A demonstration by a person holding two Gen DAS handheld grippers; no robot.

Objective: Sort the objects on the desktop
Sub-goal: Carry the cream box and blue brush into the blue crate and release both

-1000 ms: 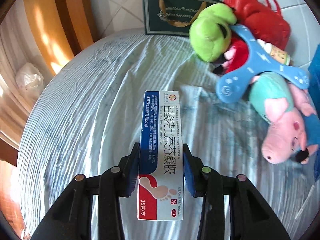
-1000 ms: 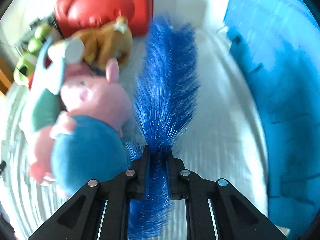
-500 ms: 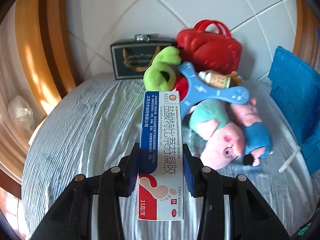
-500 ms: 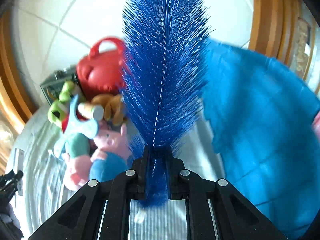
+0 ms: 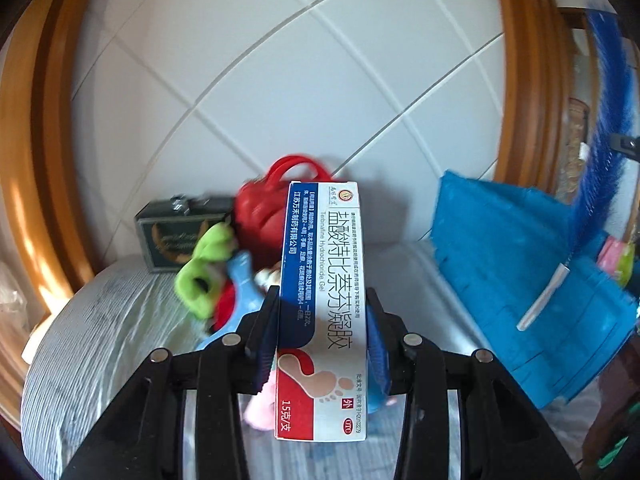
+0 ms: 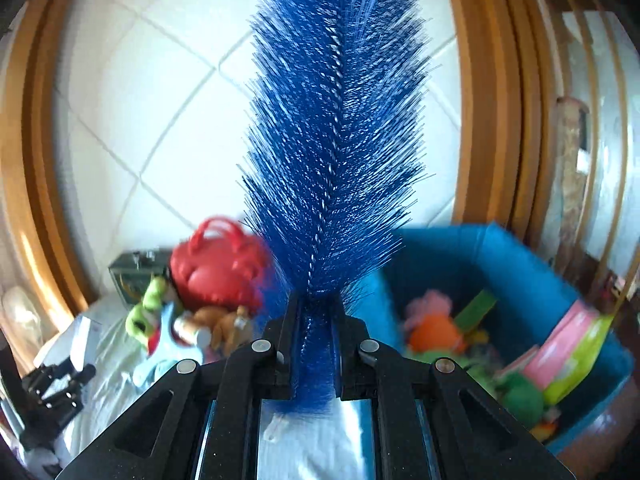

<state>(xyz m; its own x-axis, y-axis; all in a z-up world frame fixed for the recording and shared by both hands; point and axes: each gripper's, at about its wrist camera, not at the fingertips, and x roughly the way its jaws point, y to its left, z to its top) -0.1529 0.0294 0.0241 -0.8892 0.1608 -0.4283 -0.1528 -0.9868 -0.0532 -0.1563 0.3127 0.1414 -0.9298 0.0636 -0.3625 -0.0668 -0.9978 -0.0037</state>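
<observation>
Currently left gripper (image 5: 322, 340) is clamping the ointment box (image 5: 322, 312) mid-frame; right gripper (image 6: 316, 344) is pinching the blue brush (image 6: 332, 120).

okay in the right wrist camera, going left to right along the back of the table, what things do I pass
dark green box → green plush → red case → blue brush held in the right gripper → blue bin with toys inside.

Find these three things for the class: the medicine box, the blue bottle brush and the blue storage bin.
medicine box (image 5: 322, 304): left wrist view, on its printed front face.
blue bottle brush (image 6: 332, 140): right wrist view, on the bristles along its twisted wire core.
blue storage bin (image 6: 516, 256): right wrist view, on its back inner wall.
</observation>
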